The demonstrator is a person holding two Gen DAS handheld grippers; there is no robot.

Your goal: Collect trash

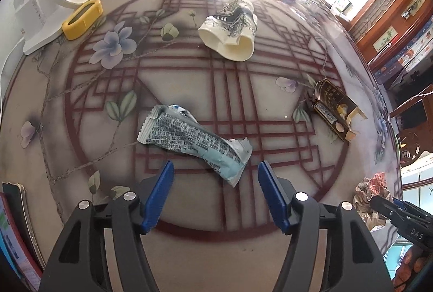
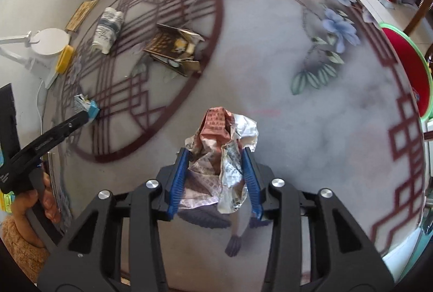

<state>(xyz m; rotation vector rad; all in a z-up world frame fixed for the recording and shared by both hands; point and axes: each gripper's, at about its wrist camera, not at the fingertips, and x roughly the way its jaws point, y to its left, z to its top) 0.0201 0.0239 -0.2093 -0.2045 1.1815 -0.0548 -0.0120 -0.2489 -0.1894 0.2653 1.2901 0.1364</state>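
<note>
Each camera rides its own gripper and looks steeply down, close over the worktop (image 1: 189,251). The left one faces the lattice circle; the right one sits toward its four o'clock. Both catch the crushed cup (image 1: 230,29), the brown carton (image 1: 333,107) and the lamp (image 1: 48,2).

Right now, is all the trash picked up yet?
Not yet. Nothing shows as binned. The right gripper is closed around a crumpled wrapper. The left gripper is open over the silver snack wrapper. The squashed paper cup and the torn brown box still lie on the table.
</note>
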